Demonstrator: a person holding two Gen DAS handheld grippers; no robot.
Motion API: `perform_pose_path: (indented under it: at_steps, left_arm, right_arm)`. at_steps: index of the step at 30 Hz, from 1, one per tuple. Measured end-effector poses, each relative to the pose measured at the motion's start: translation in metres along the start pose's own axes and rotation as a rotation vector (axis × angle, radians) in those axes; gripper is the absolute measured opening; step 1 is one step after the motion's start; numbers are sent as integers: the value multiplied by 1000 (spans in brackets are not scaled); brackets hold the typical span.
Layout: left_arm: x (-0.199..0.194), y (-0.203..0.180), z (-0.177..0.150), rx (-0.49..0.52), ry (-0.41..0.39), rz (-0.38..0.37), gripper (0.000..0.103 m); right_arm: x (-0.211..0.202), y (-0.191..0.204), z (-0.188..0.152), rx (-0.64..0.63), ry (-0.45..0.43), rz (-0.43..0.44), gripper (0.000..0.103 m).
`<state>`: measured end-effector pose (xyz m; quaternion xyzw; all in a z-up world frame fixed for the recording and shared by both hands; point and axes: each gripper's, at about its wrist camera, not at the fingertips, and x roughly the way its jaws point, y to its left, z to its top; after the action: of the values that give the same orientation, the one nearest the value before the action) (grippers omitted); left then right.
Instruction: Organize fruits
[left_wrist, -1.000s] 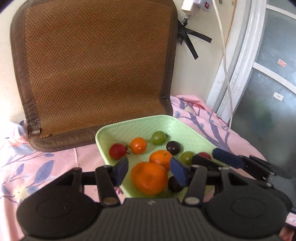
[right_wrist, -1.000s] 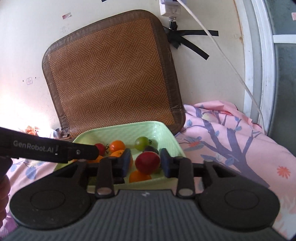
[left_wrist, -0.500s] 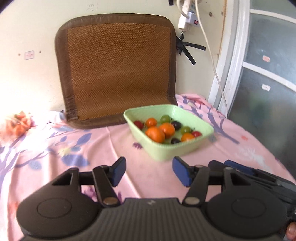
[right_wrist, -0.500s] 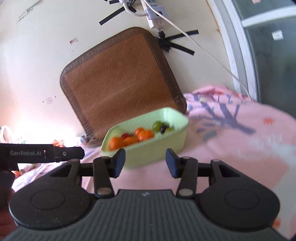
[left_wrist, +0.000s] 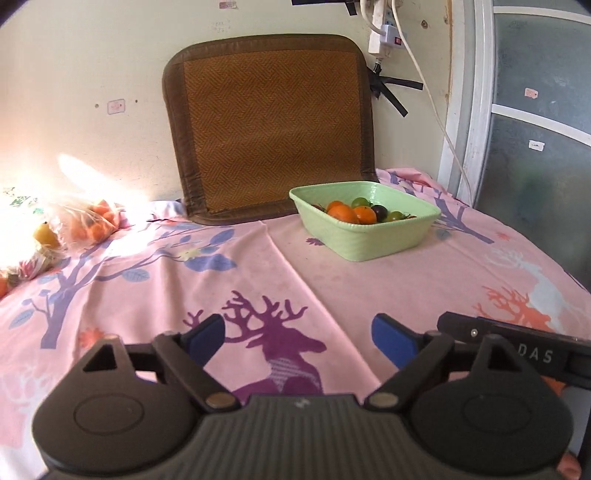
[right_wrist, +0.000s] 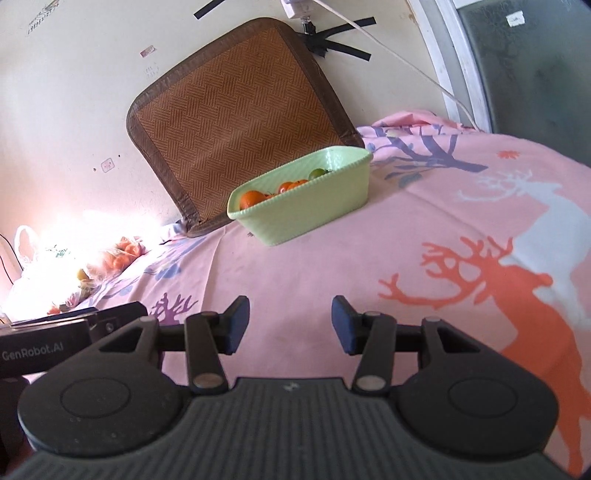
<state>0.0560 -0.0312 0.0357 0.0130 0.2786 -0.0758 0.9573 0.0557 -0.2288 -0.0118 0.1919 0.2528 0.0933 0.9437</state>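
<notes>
My left gripper (left_wrist: 299, 341) has just spread wide, empty; right gripper (right_wrist: 290, 325) parted, empty too. Fruits (left_wrist: 356, 212) sit in the green basket (left_wrist: 369, 243) near the bed's back edge. Snagging that soft bedsheet (left_wrist: 258, 280) could tip it.

A home: a pink deer-print cloth (left_wrist: 369, 288), a woven cushion (left_wrist: 269, 129) against the wall, a taped power strip (left_wrist: 382, 33), a glazed door (left_wrist: 535, 110).
</notes>
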Motion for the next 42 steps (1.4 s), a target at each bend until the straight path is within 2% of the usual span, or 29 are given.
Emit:
perform_pose_path:
  at_steps: [2, 3, 9, 16, 20, 24, 42]
  left_arm:
    - [-5, 2, -1, -3, -13, 14, 102]
    - [-8, 2, -1, -6, -20, 19, 103]
    - [-19, 5, 3, -11, -54, 62, 103]
    - [-18, 7, 2, 0, -23, 103, 103]
    - [-19, 7, 1, 9, -23, 99, 103]
    - [-15, 6, 0, 22, -5, 141, 103]
    - [-4, 13, -6, -12, 93, 121, 103]
  right_arm:
    - [-2, 2, -1, 5, 6, 4, 52]
    - [-3, 3, -2, 5, 8, 6, 52]
    - [-11, 10, -3, -7, 0, 19, 53]
    - [-15, 12, -4, -2, 7, 22, 53]
    - [-16, 13, -5, -2, 14, 27, 54]
    - [-14, 14, -6, -3, 23, 21, 54]
    - [-19, 15, -7, 0, 22, 34, 55]
